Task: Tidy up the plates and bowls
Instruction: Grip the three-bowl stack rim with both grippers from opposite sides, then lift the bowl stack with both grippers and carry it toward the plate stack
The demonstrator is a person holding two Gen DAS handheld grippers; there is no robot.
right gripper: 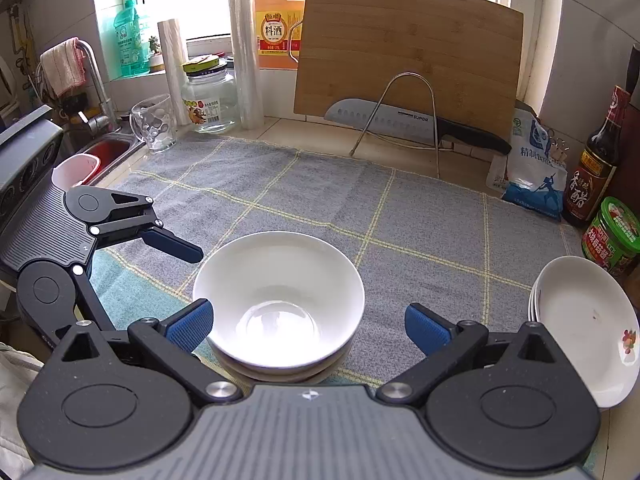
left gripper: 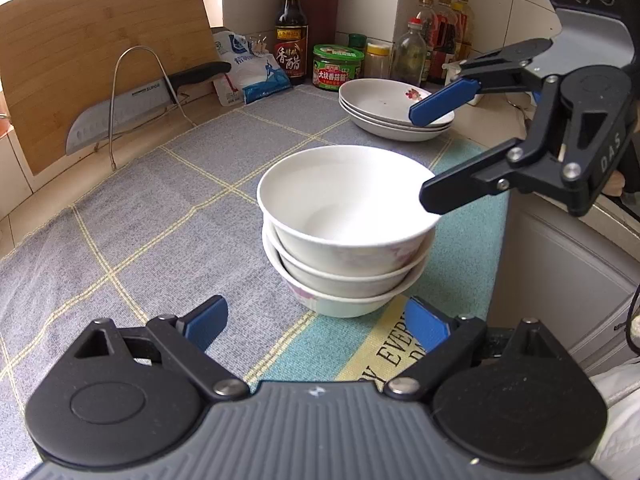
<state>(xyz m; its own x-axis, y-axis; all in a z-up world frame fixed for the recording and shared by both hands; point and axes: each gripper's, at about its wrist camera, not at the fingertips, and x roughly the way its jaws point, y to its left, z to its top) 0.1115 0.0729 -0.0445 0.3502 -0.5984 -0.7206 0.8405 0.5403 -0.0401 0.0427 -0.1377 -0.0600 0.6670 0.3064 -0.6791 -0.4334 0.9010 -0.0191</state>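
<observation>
Both grippers sit over the counter (right gripper: 280, 128), which carries a grey checked cloth (right gripper: 320, 200).

Bowl stack (left gripper: 344, 236): three white bowls nested upright on the cloth, near its striped edge. Plate stack (left gripper: 394, 110): shallow white plates, further back towards the bottles, well apart from the bowls.

Right gripper (right gripper: 310, 326): fingers spread wide, nothing pinched. In the right wrist view the top bowl (right gripper: 279, 298) sits between the two blue pads (right gripper: 190, 326), rim just beside the left-hand pad, clear gap to the other one. I see no pad pressing on it. From the left wrist view the same gripper comes in from the right, one finger over the bowl rim, the other up in front of the plates. I can't tell whether that lower finger touches the rim.

Left gripper (left gripper: 316, 326): fingers also spread, empty. The bowl stack stands just ahead of the fingertips, not between them. In the right wrist view it's off to the left of the bowls, above the cloth's striped edge, apart from the stack.

Background: cutting board (right gripper: 408, 48) leaning at the wall, knife (right gripper: 416, 124) on a wire rack (right gripper: 404, 116) in front of it, vinegar bottle (left gripper: 291, 28), green-lidded jar (left gripper: 337, 67), salt bag (left gripper: 250, 68).
</observation>
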